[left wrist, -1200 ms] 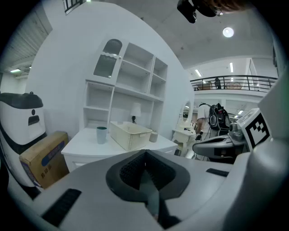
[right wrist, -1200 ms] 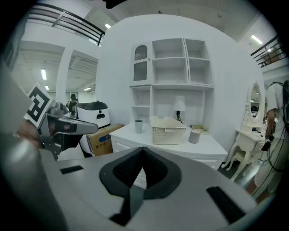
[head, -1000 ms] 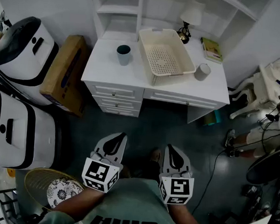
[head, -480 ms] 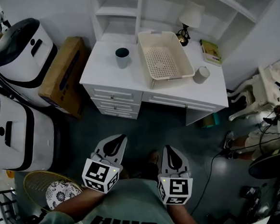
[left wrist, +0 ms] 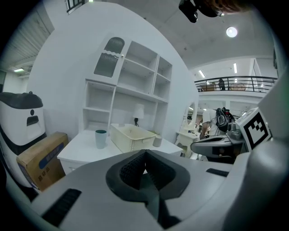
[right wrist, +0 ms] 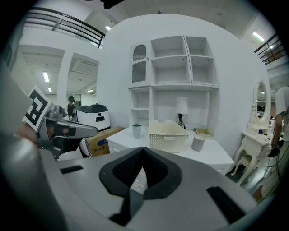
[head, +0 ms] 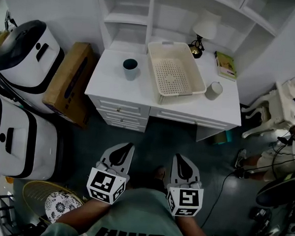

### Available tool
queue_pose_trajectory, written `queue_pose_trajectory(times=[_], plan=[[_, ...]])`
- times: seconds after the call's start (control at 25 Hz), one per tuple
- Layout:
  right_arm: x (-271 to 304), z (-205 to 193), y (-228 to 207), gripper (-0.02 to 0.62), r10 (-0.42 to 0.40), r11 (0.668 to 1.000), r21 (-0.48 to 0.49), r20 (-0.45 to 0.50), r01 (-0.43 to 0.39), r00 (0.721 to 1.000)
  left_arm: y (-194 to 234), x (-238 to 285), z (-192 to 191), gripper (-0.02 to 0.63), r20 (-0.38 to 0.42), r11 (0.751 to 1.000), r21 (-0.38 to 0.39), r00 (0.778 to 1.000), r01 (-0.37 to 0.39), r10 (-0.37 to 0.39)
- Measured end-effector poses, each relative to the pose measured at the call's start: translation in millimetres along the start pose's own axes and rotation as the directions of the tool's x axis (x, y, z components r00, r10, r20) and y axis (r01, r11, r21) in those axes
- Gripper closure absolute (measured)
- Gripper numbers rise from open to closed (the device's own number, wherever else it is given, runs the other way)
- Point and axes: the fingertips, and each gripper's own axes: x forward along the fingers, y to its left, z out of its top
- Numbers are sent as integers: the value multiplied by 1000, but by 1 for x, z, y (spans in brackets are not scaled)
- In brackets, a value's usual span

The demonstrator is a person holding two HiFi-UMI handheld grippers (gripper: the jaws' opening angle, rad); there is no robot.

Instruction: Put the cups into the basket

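A cream basket (head: 175, 71) stands in the middle of the white desk (head: 109, 81). Left of it is a grey-blue cup (head: 130, 69) with a dark inside. A pale grey cup (head: 213, 90) stands right of the basket. The same blue cup (left wrist: 100, 138), basket (left wrist: 132, 137) and grey cup (right wrist: 198, 142) show far ahead in the gripper views. My left gripper (head: 124, 147) and right gripper (head: 179, 159) hang side by side over the dark floor, well short of the desk, both shut and empty.
A lamp (head: 204, 30) and a small book (head: 225, 64) sit at the back of the desk under white shelves. A cardboard box (head: 69, 81) and two white machines (head: 25, 54) stand left. A white chair (head: 291, 96) and cables lie right. A round wicker tray (head: 49, 201) is near left.
The desk and everything on it sit slightly lower and larger in the head view. Both grippers keep their place in the picture and stay shut.
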Motion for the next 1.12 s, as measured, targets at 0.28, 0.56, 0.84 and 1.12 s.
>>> queue_pose_trajectory(times=[0.28, 0.56, 0.84, 1.12], plan=[[24, 14, -29, 581, 50, 999, -1, 14, -50, 999, -5, 30, 12, 598, -4, 999, -8, 999, -40, 40], [41, 18, -65, 581, 106, 994, 1, 24, -106, 994, -21, 64, 22, 597, -5, 997, -29, 997, -74, 74], [51, 18, -106, 581, 156, 988, -14, 26, -156, 987, -43, 100, 20, 598, -20, 992, -52, 994, -111, 110], [60, 15, -122, 581, 211, 977, -35, 2, -210, 978, -54, 119, 23, 597, -33, 988, -49, 989, -144, 142]])
